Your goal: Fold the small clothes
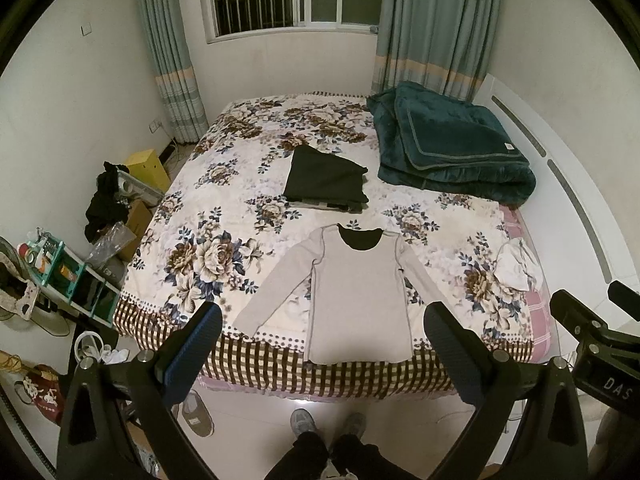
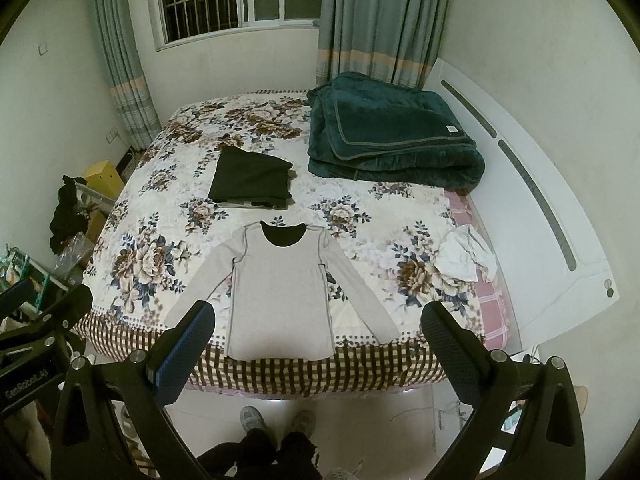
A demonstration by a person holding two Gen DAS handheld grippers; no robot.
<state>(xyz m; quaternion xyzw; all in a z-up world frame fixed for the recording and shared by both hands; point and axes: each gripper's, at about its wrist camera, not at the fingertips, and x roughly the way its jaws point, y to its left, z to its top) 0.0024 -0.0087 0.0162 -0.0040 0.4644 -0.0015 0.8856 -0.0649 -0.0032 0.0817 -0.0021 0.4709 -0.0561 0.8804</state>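
A light grey long-sleeved shirt (image 1: 356, 292) lies flat on the flowered bedspread (image 1: 224, 216), neck away from me, hem at the near edge, both sleeves spread out. It also shows in the right wrist view (image 2: 280, 292). A folded black garment (image 1: 324, 180) lies further back on a small stack; it shows in the right wrist view too (image 2: 250, 180). My left gripper (image 1: 322, 320) is open and empty, held high above the bed's near edge. My right gripper (image 2: 318, 318) is open and empty at the same height.
A folded dark green blanket (image 1: 452, 148) lies at the far right of the bed. A crumpled white cloth (image 1: 518, 264) lies at the right edge. A white headboard (image 2: 520, 184) runs along the right. Shelves and clutter (image 1: 60, 272) stand on the left. Shoes (image 1: 198, 412) lie on the floor.
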